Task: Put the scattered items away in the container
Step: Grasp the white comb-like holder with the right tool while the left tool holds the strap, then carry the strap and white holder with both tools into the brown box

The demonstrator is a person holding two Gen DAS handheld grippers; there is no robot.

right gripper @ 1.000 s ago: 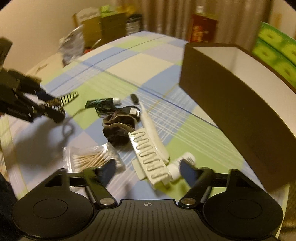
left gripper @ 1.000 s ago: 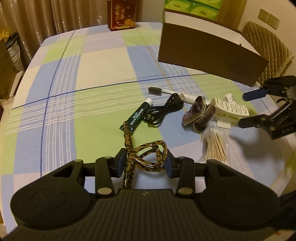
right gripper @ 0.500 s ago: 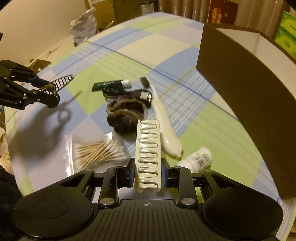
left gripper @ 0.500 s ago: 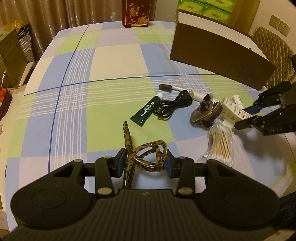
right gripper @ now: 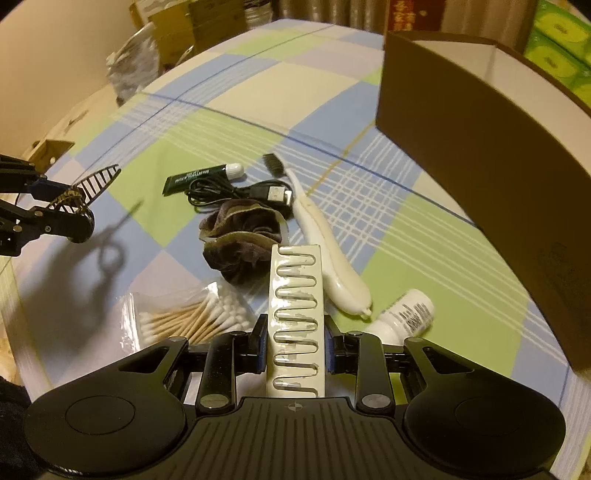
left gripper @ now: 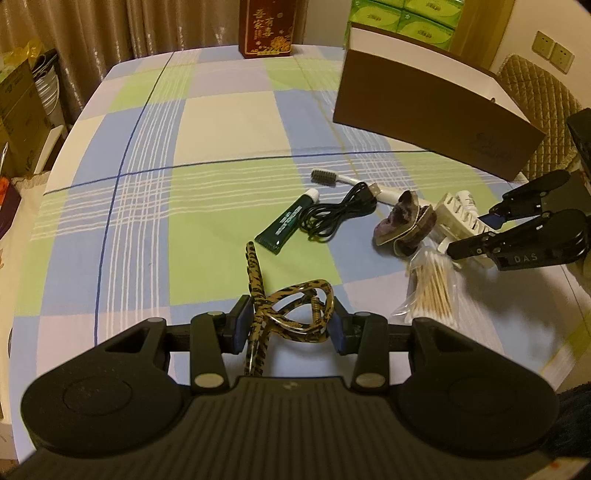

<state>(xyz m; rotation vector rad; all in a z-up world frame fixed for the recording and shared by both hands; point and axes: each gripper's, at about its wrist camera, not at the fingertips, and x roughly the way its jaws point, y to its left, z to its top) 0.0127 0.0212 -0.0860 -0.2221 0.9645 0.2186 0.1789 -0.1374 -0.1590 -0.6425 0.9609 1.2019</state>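
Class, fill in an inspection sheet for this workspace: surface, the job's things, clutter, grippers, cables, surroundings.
Surface: checked tablecloth, green, blue and cream.
Job's things: brown box open; toothbrush, green tube, scrunchie, cotton swabs, small white bottle lying loose.
Clutter: red gift box at the far edge.
Grippers: left gripper shut on leopard-print hair clip; right gripper shut on white hair clip.
Cables: black USB cable, coiled.
Surroundings: curtains, quilted chair.
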